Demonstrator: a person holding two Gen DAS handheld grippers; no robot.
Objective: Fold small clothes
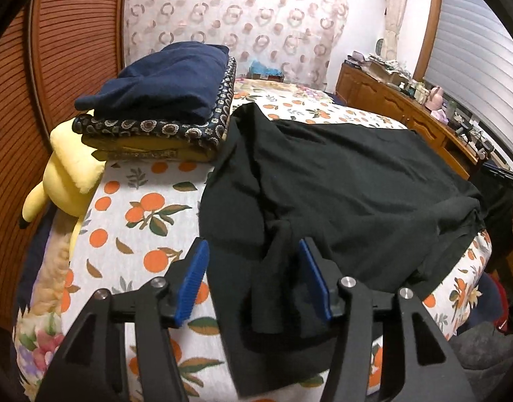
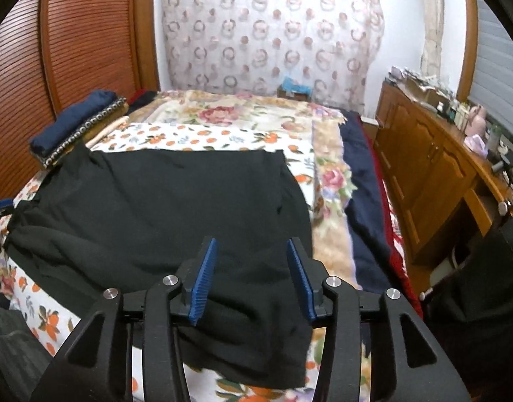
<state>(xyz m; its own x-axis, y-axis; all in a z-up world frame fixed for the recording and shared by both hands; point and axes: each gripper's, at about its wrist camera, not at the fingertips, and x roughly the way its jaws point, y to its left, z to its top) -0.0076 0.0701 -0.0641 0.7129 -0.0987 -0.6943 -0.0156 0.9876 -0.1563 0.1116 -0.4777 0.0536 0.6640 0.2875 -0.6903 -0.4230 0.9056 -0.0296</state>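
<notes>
Bed [image 1: 149, 201] under an orange-print sheet, wide and soft, serving as the folding surface. Black garment [image 1: 340, 181] spread flat across most of it, near edge draped toward the foot; in the right view the same black garment [image 2: 162, 201] with its far hem fairly square. Stack of folded clothes [image 1: 162, 107] at the far left by the headboard, navy piece on top; yellow plush toy [image 1: 68, 174] wedged beside it. Wooden dresser [image 2: 424, 174] along the right wall, cluttered. Left claw [image 1: 253, 278] with jaws apart, a hanging fold of the near left corner between the blue pads, seemingly not pinched. Right claw [image 2: 253, 278] likewise apart over the near right corner, cloth slack between pads. Judged: garment laid out, corners released, next fold not begun. Before regripping, worth flattening the ridge near the left sleeve area; best taken at matching points on both sides, pinched through one layer only, lifted evenly and carried to the far hem with the edges aligned. Risk: sheet dragged along with the cloth.
</notes>
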